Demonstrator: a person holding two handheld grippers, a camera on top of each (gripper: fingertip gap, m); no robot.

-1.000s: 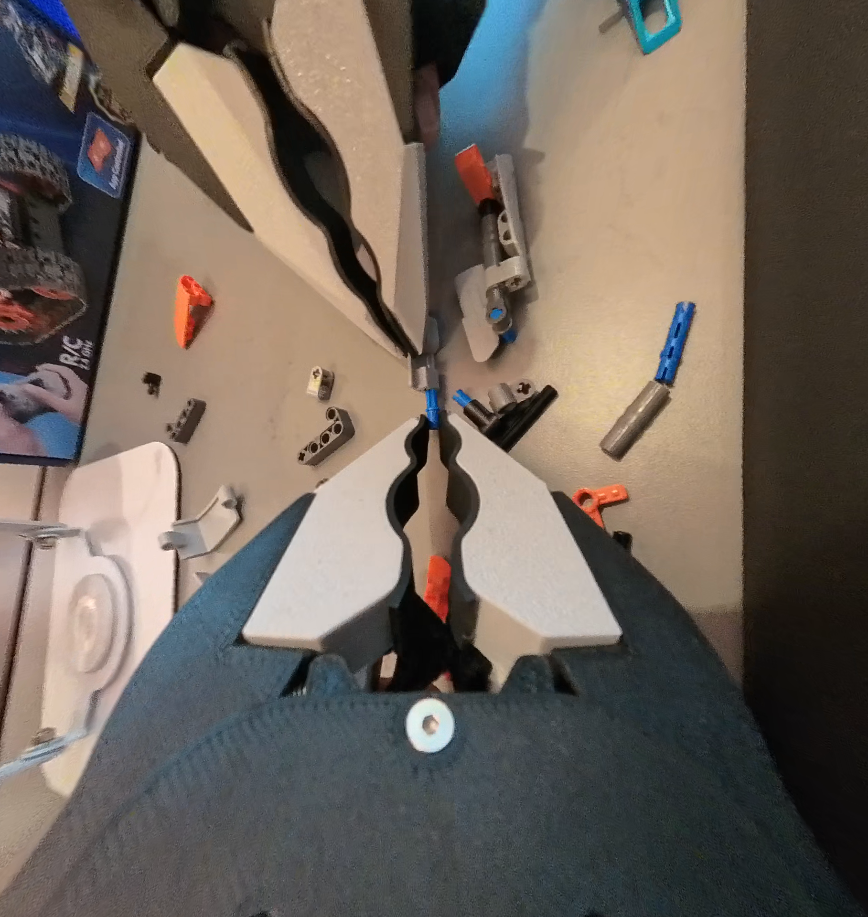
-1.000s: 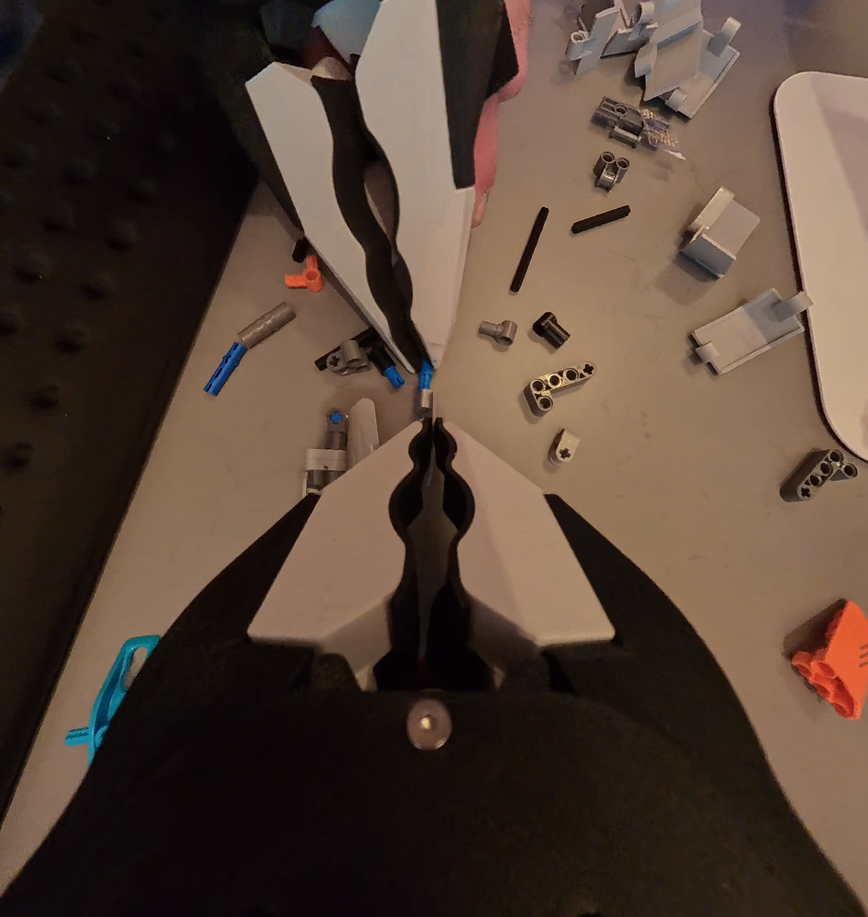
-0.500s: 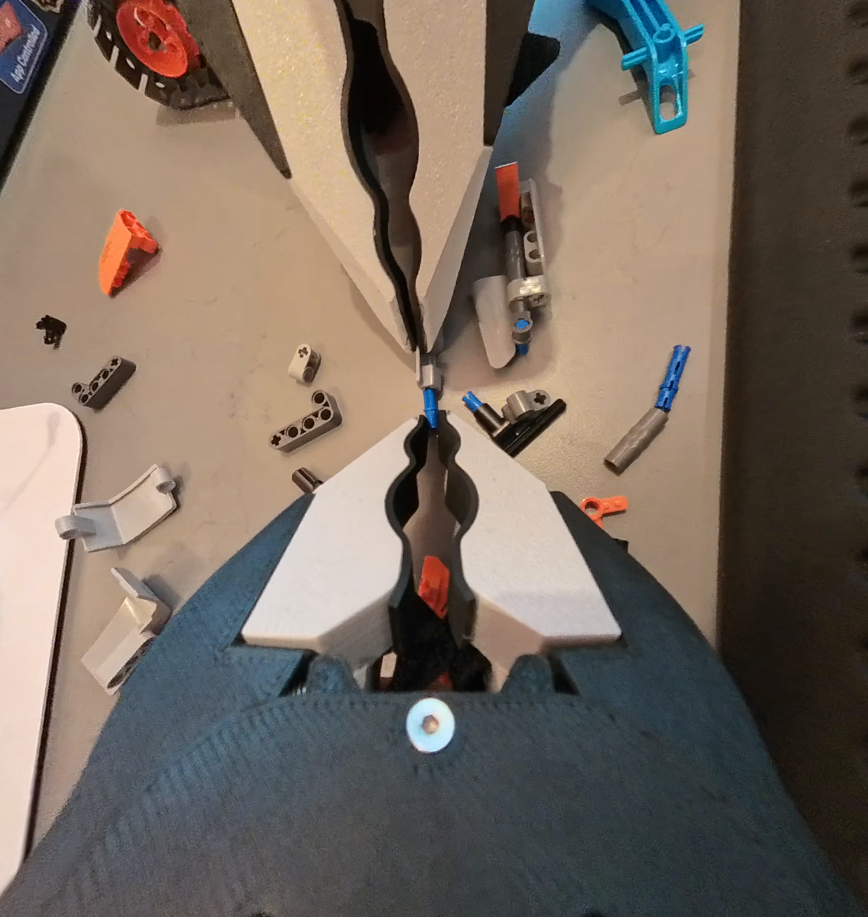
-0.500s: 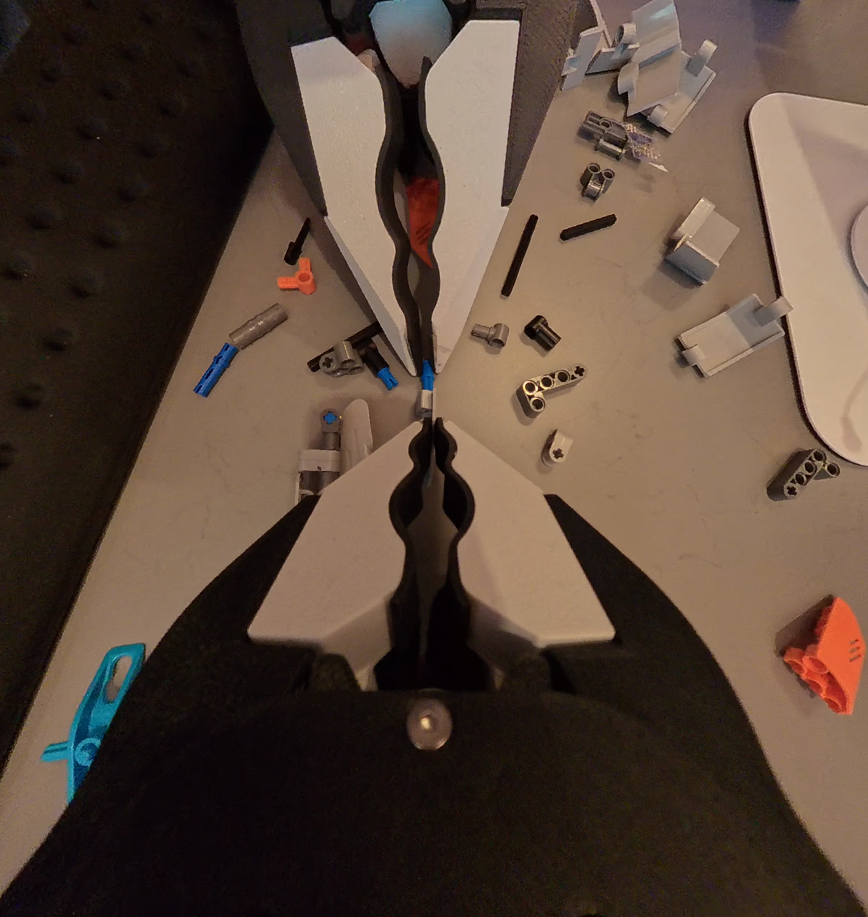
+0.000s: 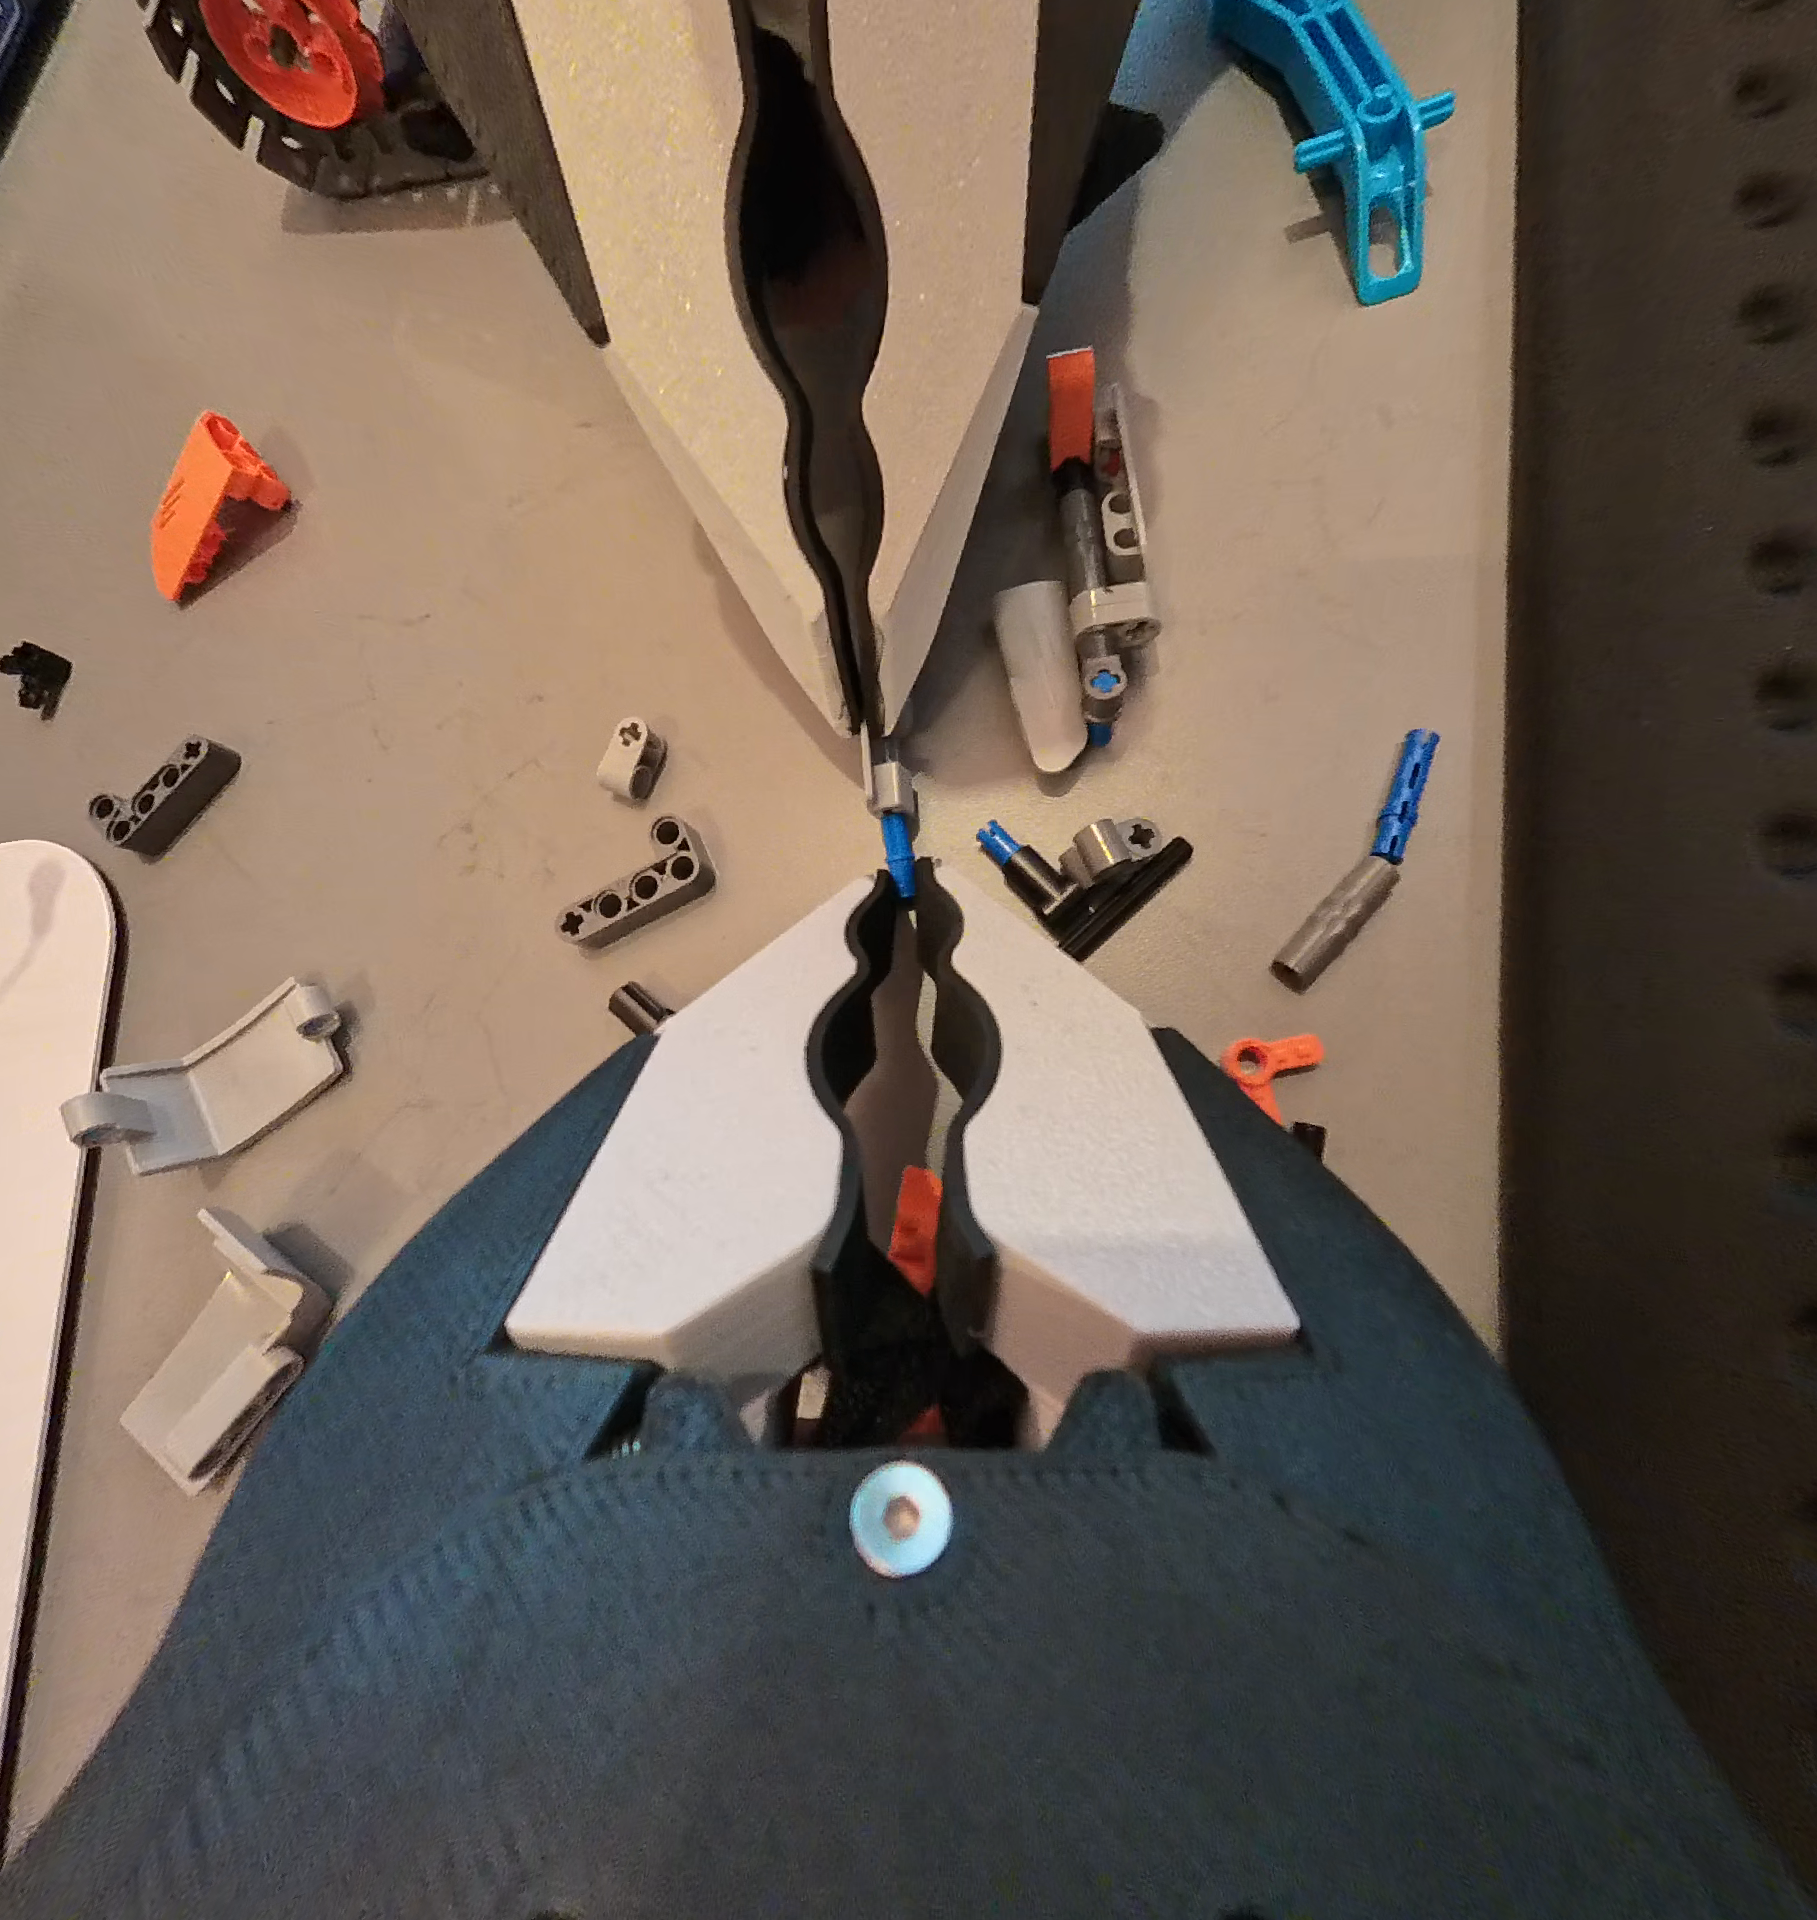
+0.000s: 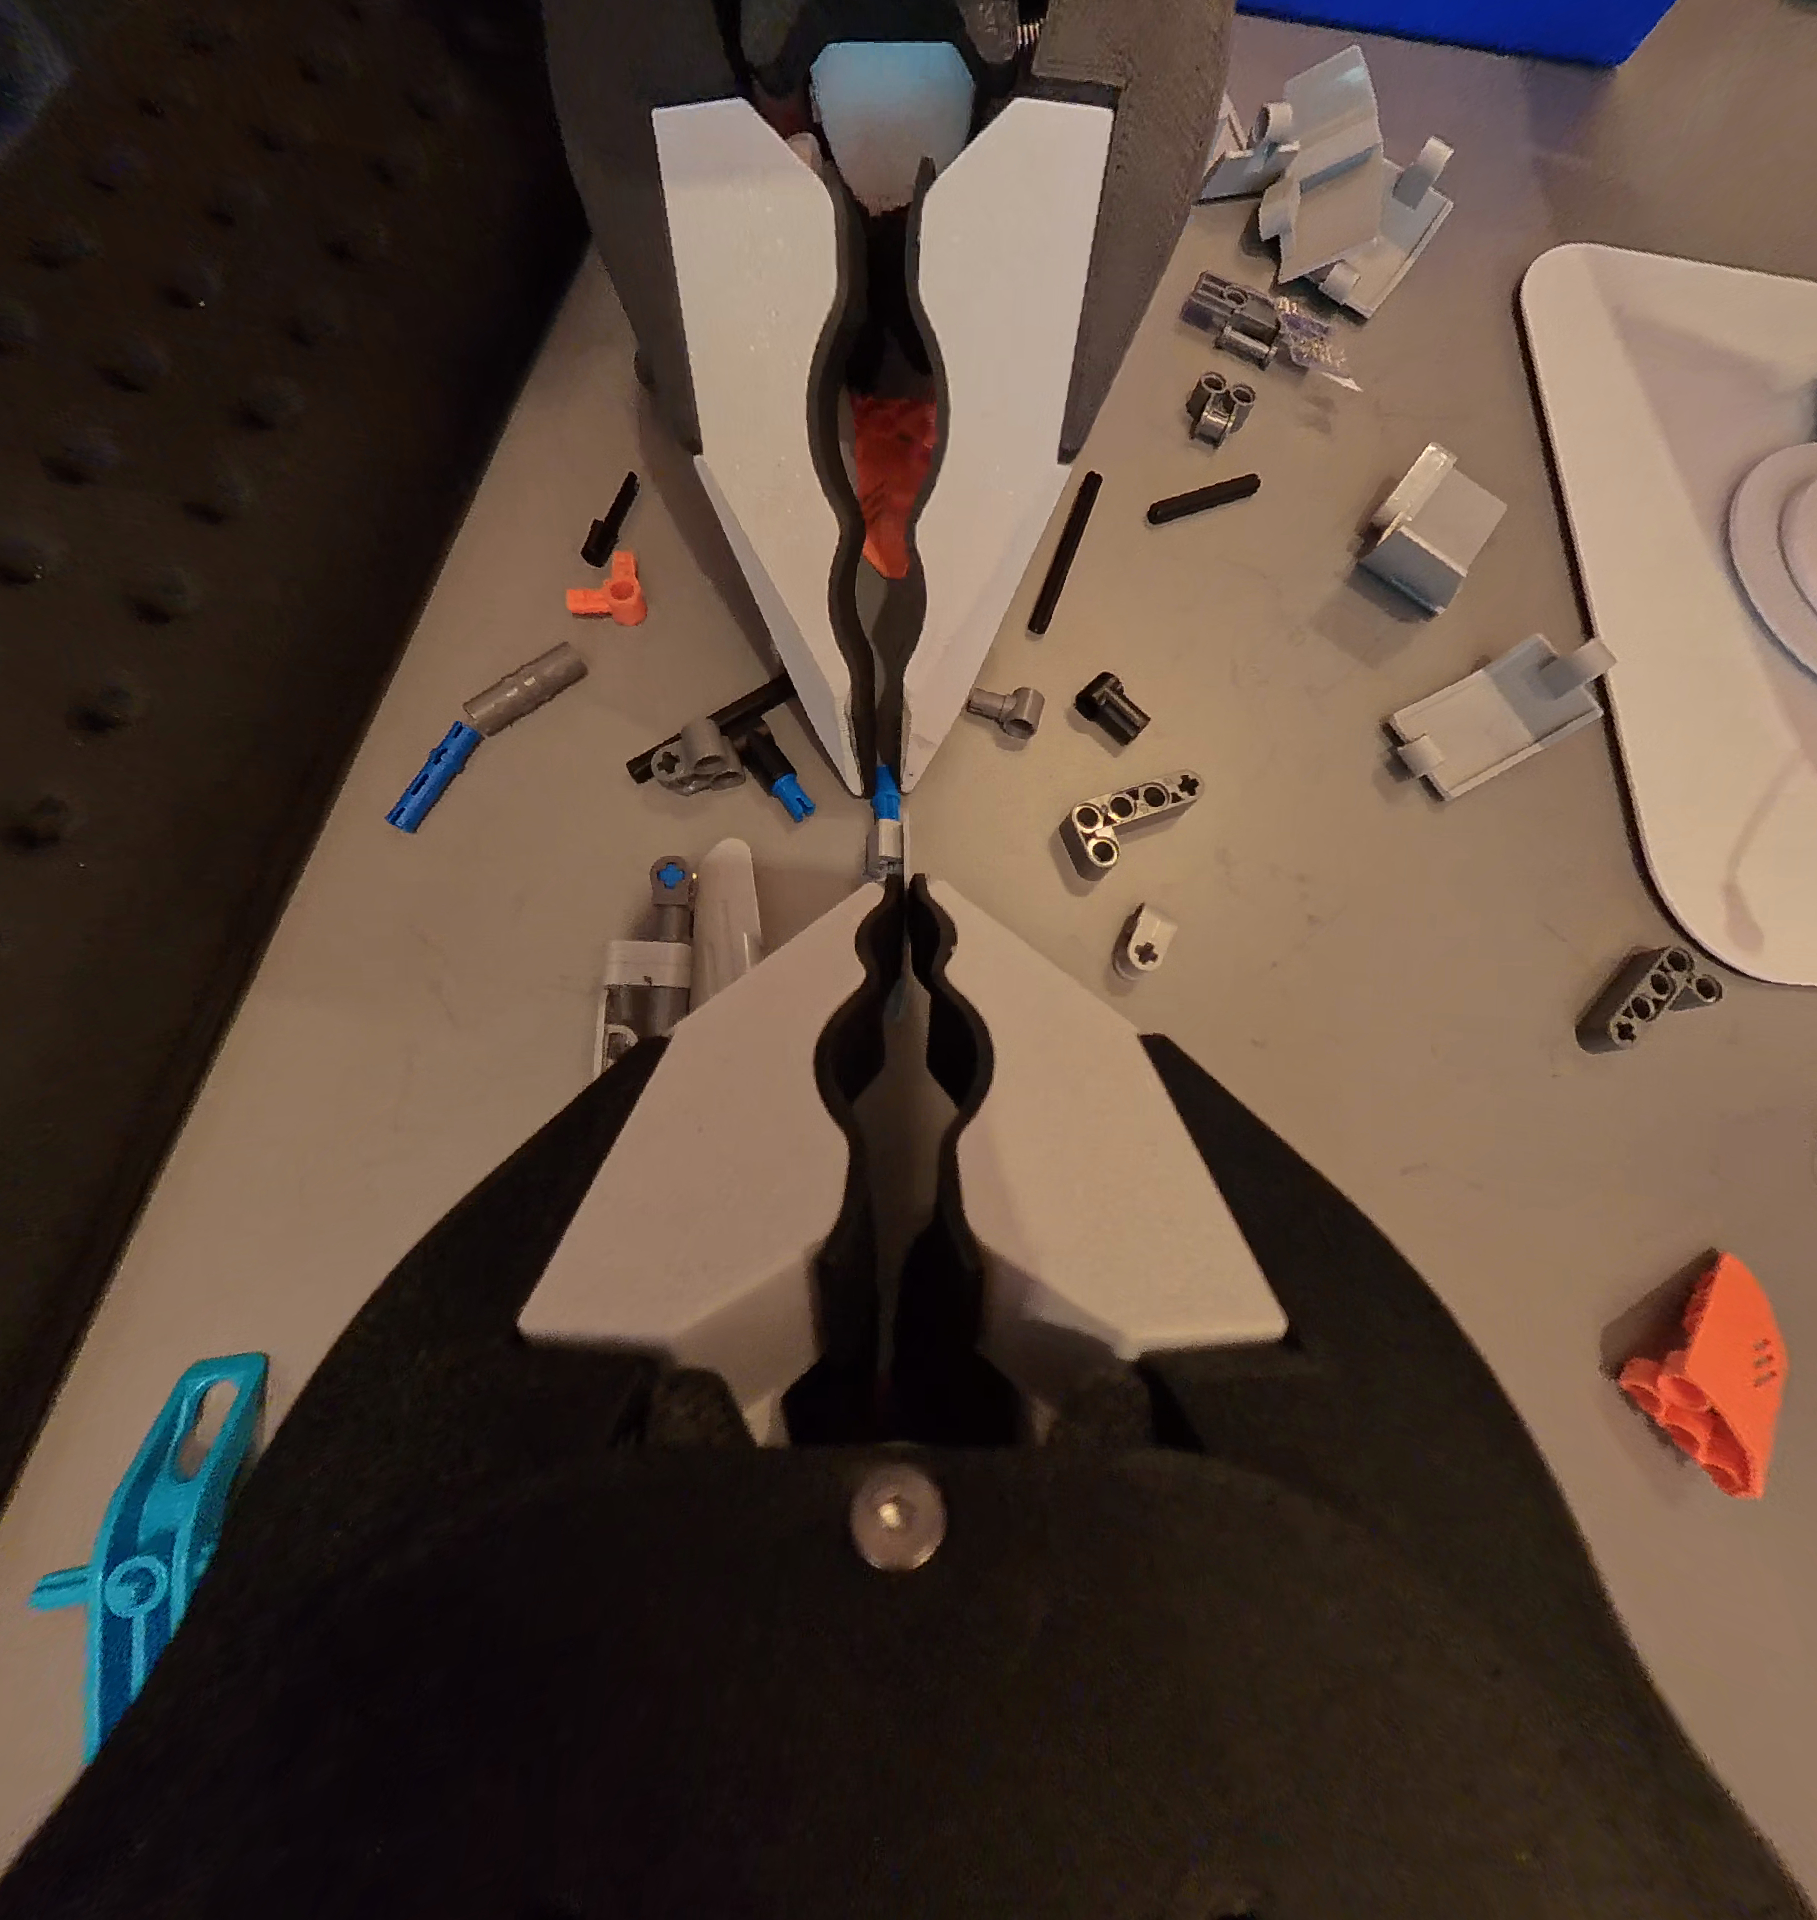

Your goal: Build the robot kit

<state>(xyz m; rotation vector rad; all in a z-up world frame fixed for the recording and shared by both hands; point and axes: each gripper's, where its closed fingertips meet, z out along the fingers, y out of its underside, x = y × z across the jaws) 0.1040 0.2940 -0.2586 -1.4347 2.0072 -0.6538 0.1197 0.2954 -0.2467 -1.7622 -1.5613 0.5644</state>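
The left claw (image 5: 902, 891) is clamped on the blue end of a small blue plastic pin (image 5: 898, 847), and the right claw (image 6: 901, 883) is pinched shut on a short grey plastic sleeve (image 6: 887, 844) that sits on the pin's other end. The two claws meet tip to tip just above the grey table (image 6: 1299, 1143), with the pin and sleeve bridging the narrow gap between them. The sleeve already sits on the pin; only a short length of blue shows between it and the left claw. Whether it is fully seated I cannot tell.

Loose parts lie all around. Just beside the joined tips are a black-and-grey connector cluster with a blue pin (image 5: 1086, 873) and a grey-and-white cylinder assembly with an orange end (image 5: 1091, 561). Near on the other side lie a grey L-shaped beam with holes (image 5: 639, 883) and a small light grey cross-hole connector (image 5: 634, 761). Farther off are an orange wedge-shaped brick (image 5: 213, 504), a turquoise curved beam (image 5: 1361, 156), a blue pin in a grey tube (image 5: 1361, 862) and a white tray (image 6: 1652, 540). Nothing lies directly between the claws apart from the held parts.
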